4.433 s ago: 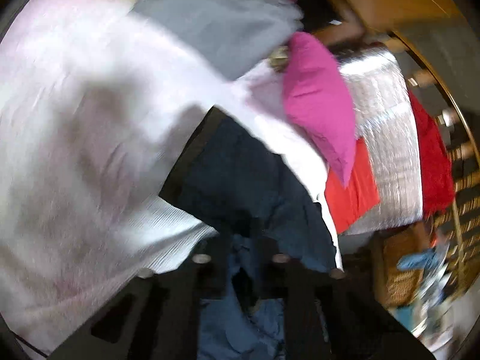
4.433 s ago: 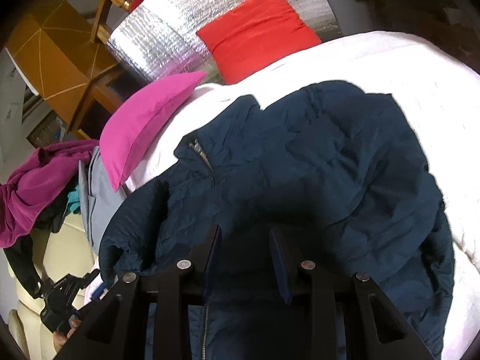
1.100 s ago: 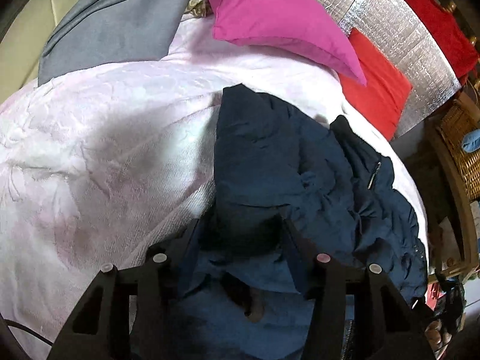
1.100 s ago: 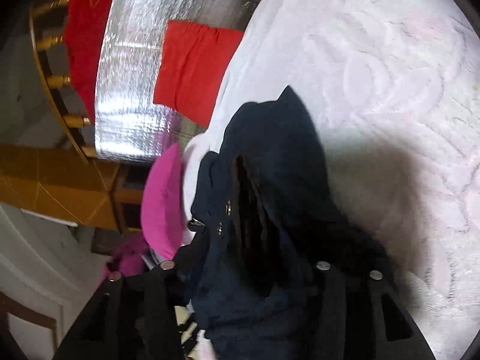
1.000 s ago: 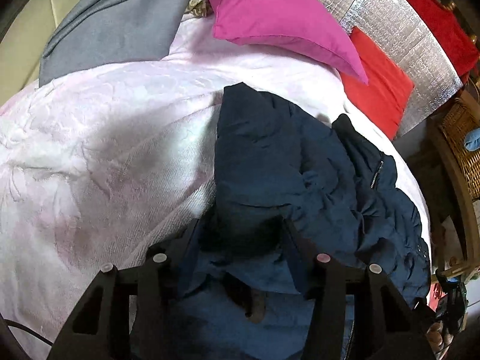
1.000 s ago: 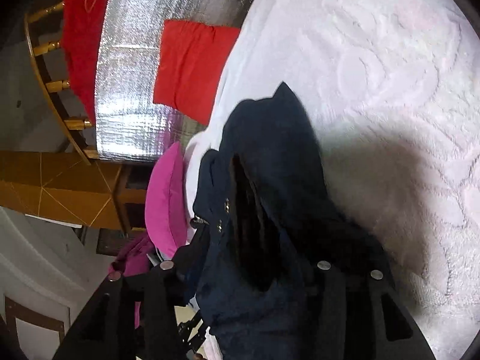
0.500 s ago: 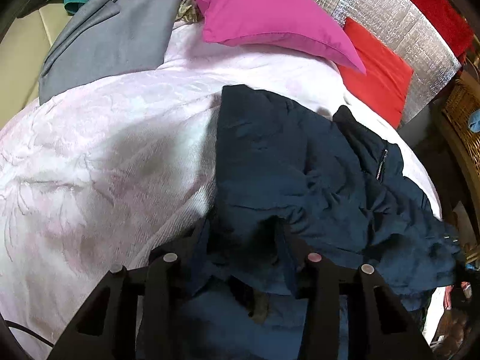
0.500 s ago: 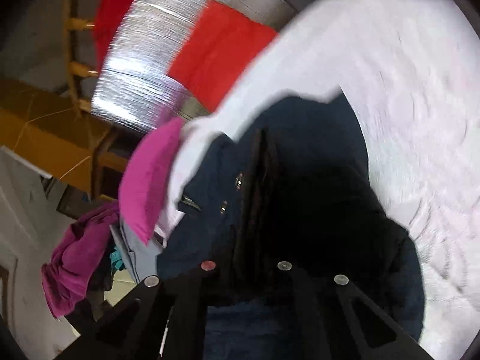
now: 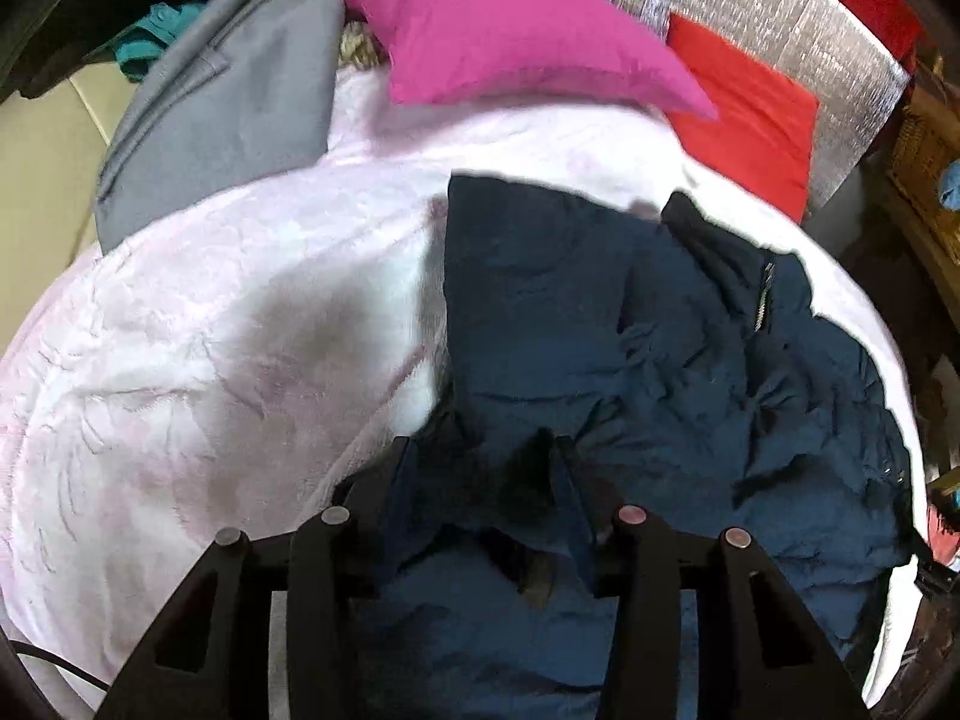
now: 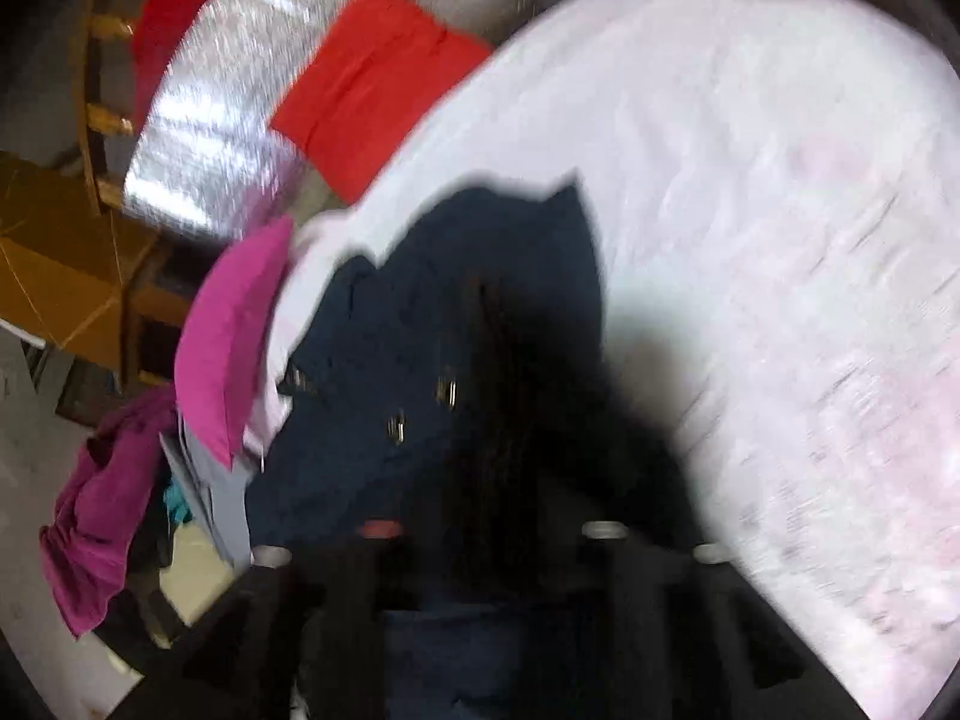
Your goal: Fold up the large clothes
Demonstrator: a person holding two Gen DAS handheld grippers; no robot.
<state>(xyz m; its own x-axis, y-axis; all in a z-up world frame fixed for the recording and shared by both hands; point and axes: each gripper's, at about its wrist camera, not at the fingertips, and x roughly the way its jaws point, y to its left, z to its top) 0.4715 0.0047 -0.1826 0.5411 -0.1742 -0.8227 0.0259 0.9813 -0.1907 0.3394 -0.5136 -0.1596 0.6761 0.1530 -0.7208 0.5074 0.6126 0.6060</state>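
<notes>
A dark navy padded jacket (image 9: 630, 324) lies crumpled on a pale pink bedspread (image 9: 198, 348), its zip and collar toward the right. My left gripper (image 9: 480, 468) sits low over its near edge with jacket fabric between the fingers; the jaws stand fairly wide apart. In the blurred right wrist view the jacket (image 10: 432, 324) fills the middle. My right gripper (image 10: 486, 534) is over it, fingers lost in dark fabric and motion blur.
A magenta pillow (image 9: 516, 30) and a red cushion (image 9: 744, 114) lie at the head of the bed against a silver foil panel (image 9: 750, 6). A folded grey garment (image 9: 228, 102) lies at the far left. Wooden furniture (image 10: 54, 276) stands beyond.
The left gripper has tilted so more of the bed's head shows, and the jacket has spread out flatter. The right gripper has swung, still moving, with the jacket under it.
</notes>
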